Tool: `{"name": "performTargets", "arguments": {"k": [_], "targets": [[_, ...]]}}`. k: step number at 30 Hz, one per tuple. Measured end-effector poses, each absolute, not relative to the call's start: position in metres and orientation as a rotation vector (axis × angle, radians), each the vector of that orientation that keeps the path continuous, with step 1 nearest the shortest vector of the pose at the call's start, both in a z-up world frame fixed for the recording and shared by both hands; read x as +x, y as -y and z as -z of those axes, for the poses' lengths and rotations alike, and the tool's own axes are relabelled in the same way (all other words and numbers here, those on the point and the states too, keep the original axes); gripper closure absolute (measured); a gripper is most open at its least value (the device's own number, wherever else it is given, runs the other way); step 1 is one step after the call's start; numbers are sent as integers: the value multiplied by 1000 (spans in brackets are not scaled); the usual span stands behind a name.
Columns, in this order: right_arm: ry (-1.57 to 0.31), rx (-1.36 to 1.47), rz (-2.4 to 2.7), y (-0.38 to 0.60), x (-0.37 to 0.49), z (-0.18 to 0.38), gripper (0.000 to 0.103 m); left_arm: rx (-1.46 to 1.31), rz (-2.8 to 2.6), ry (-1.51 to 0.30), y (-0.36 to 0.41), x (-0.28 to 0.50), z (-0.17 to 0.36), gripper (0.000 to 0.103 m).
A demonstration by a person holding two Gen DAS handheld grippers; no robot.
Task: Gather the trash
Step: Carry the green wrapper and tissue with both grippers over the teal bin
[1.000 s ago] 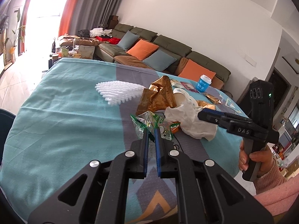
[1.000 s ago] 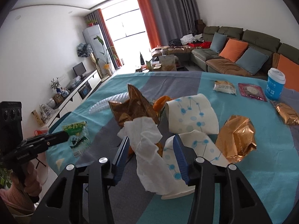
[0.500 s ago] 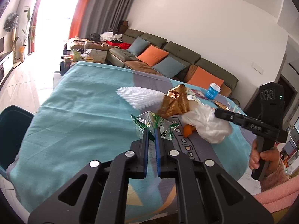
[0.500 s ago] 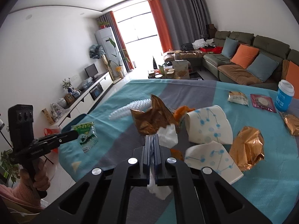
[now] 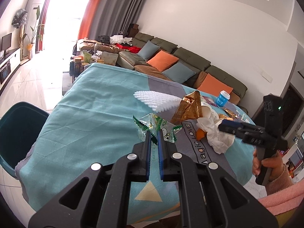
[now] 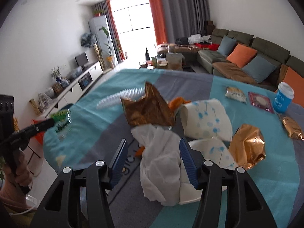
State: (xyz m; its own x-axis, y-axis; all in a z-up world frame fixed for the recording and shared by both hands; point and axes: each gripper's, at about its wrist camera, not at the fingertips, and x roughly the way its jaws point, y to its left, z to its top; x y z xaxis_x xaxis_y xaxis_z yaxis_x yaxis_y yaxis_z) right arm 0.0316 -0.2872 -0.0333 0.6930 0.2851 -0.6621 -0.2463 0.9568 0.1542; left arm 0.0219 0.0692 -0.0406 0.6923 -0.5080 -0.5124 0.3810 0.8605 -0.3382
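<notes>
Left wrist view: left gripper fingers pinched tight on a clear green-printed wrapper, lifted above the teal tablecloth. Foam net at 12 o'clock of the wrapper, gold wrapper at 2 o'clock. Right wrist view: right gripper jaws opening, pads clear of the white tissue lying between them. Crushed paper cups at 1 o'clock of the tissue, blue cup at far 2 o'clock.

Each wrist camera looked down along its fingers over the table, both sharing the sofa
</notes>
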Motion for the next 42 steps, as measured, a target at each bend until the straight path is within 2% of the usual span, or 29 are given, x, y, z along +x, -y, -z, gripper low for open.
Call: {"name": "performTargets", "arguments": {"k": [3,7,11,25,42], "targets": [[-775,-13,-285,277,31,44,52,-217,504,-640,-68,24,43,96],[-820,-38,-291,268,36,57,82,-212,504,-647,-67,25,44,96],[-823,-24,-304,269,35,58,93,-214,496,-646,-70,25,44,96],[-681,121,-519,258,30,-3,93,-225,433,-589,-96,16,31,96],[-711,91,-803,149,87,0,93,-255,225,-534,-174,8,14,96]]}}
